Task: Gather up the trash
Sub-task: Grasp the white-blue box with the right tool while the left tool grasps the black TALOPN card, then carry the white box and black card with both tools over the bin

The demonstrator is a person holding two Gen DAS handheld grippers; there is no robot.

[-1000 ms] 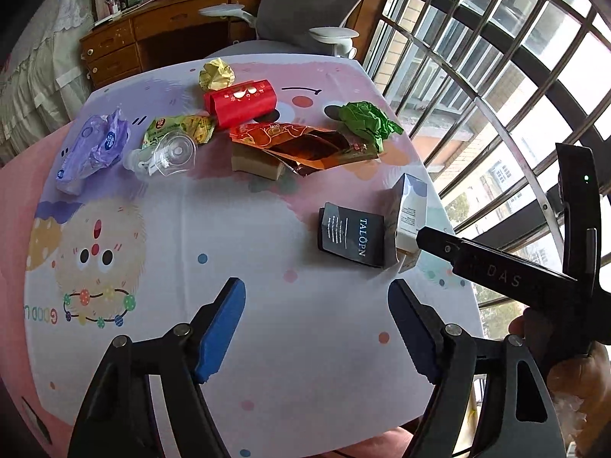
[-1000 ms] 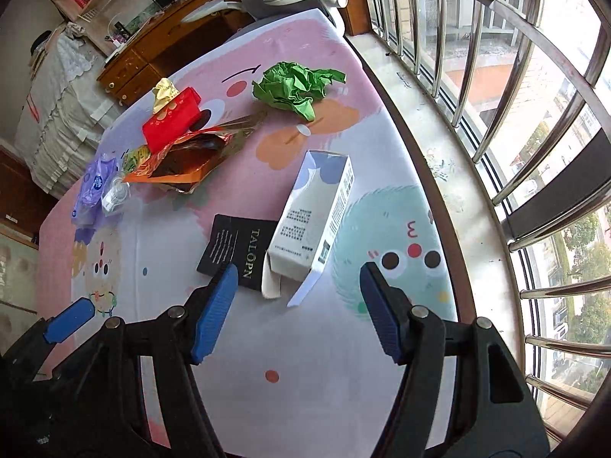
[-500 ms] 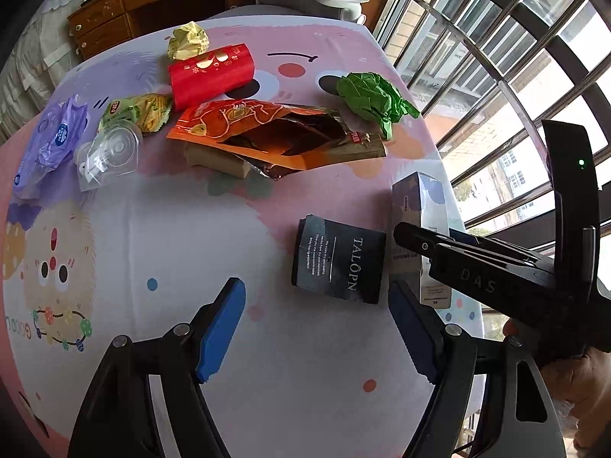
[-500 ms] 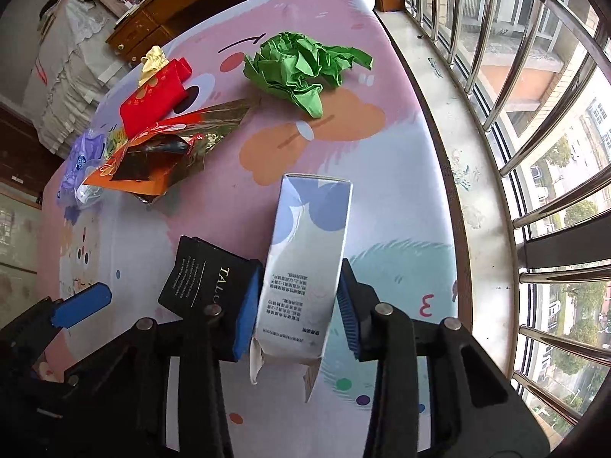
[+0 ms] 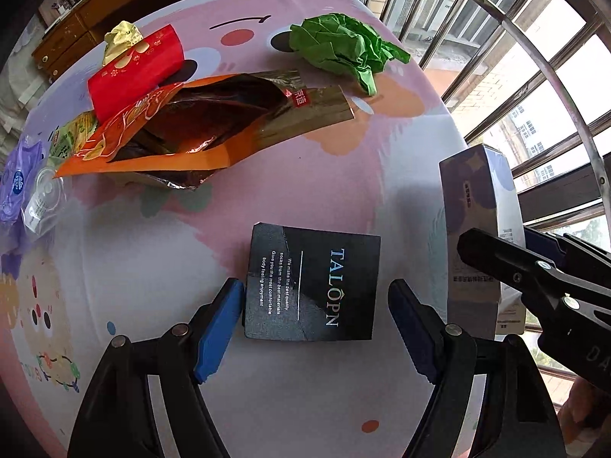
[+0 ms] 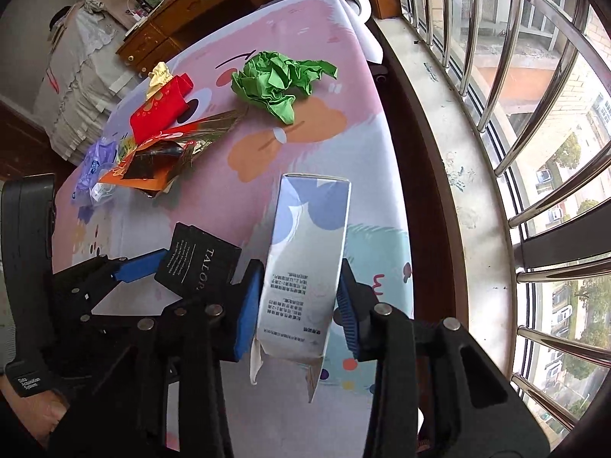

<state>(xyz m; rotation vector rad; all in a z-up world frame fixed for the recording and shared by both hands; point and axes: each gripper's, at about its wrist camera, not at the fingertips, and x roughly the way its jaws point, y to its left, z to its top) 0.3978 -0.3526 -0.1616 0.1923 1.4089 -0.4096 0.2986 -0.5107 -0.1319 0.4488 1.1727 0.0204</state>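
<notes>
Our left gripper (image 5: pixel 315 324) straddles the flat black printed card sleeve (image 5: pixel 311 282) at twelve o'clock, fingers spread; our right gripper (image 6: pixel 299 305) clamps the tall white-and-blue carton (image 6: pixel 305 267).

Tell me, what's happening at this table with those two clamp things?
A person is clearing trash with a handheld gripper in each hand. The right gripper has its fingers shut on a tall white carton. The left gripper is open, its fingers either side of a flat black packet on the tablecloth. A green paper wad, an orange foil bag and a red pouch lie farther off.
</notes>
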